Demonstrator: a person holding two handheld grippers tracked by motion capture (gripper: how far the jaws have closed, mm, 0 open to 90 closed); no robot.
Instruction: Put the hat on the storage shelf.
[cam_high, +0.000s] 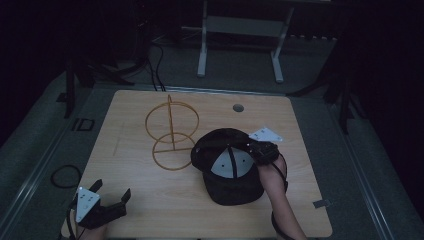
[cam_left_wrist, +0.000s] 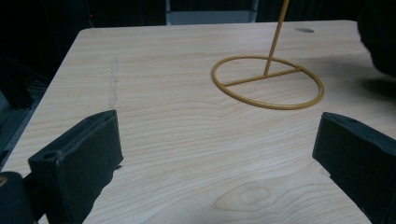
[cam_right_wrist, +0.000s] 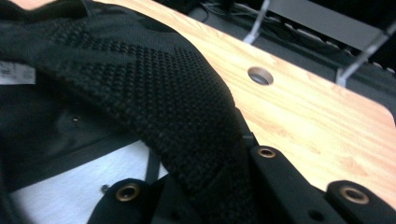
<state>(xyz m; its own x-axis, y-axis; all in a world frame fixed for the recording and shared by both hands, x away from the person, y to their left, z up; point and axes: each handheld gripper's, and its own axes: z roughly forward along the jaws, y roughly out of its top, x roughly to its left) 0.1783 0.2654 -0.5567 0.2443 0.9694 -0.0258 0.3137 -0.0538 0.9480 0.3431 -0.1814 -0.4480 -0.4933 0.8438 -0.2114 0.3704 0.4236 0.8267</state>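
Nearest the person, the left gripper (cam_high: 111, 200) just sits at the front corner of the table (cam_high: 140, 200), jaws wide apart with nothing between them. Further in, the right gripper (cam_high: 256, 151) is clamped on the edge of the black cap (cam_high: 227, 187), lying upside down beside the gold wire stand (cam_high: 171, 131). Looks like the pickup step; next it probably needs a lift over onto the stand.

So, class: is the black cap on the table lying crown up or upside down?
Upside down: the cap shows its pale inner lining and seams facing up, with the right gripper shut on its rim.
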